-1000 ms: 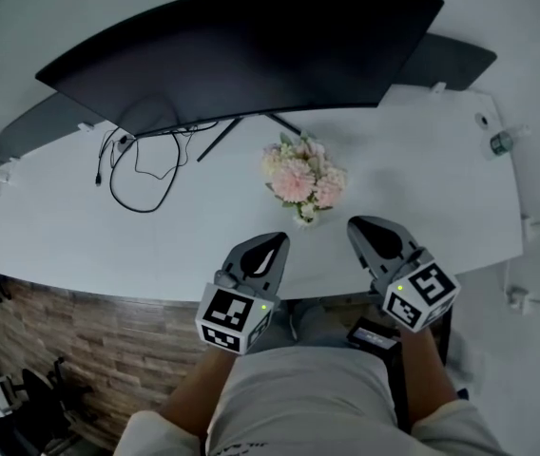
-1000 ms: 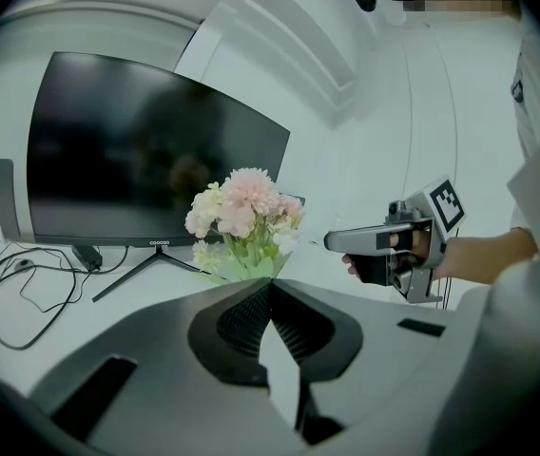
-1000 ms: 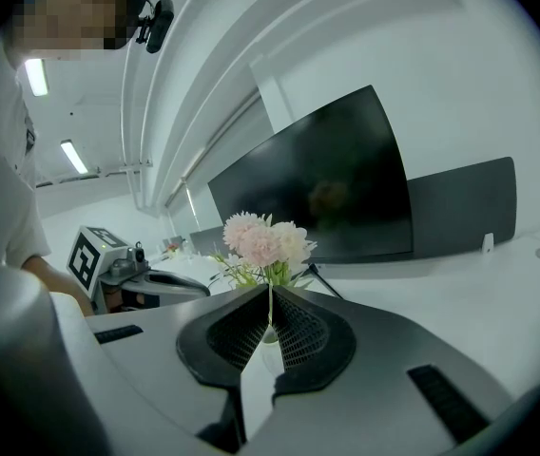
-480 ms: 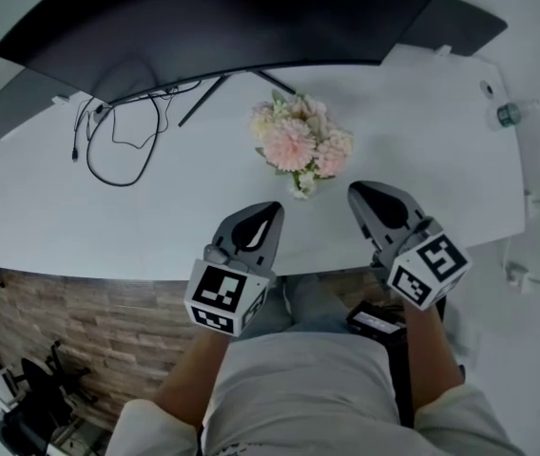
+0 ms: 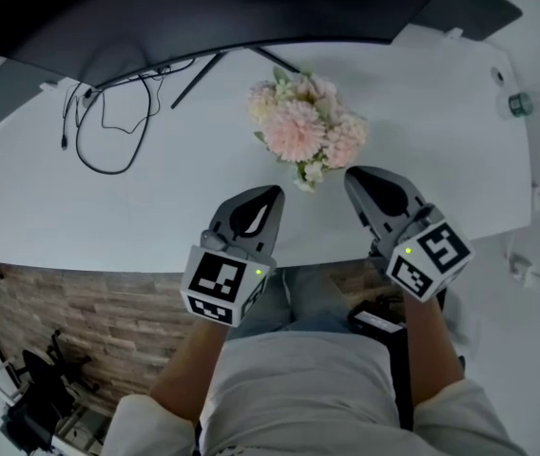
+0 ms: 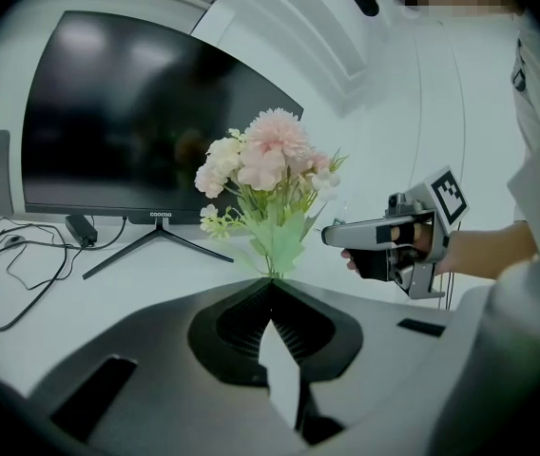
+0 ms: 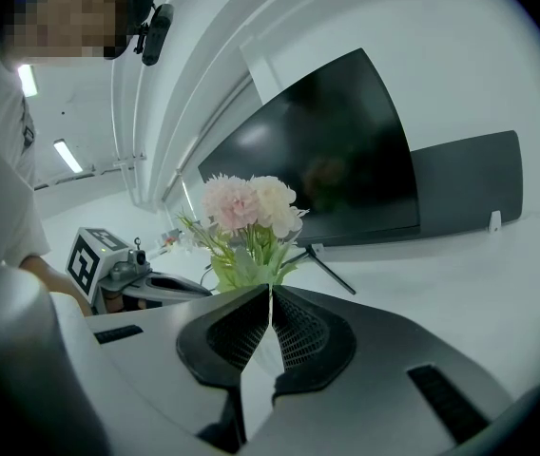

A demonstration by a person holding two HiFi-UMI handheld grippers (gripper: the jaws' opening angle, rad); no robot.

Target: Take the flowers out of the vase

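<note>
The pink-and-cream bouquet of flowers (image 5: 305,126) stands upright, stems vertical, on the white desk (image 5: 156,207), its vase hidden under the blooms. It lies at eleven o'clock from the grey right gripper (image 5: 356,177), the nearer one, and at one o'clock from the grey left gripper (image 5: 272,194). Both grippers' jaws are pressed together, empty.

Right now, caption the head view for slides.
Left gripper and right gripper, both shut, hover before pink flowers on white desk.
</note>
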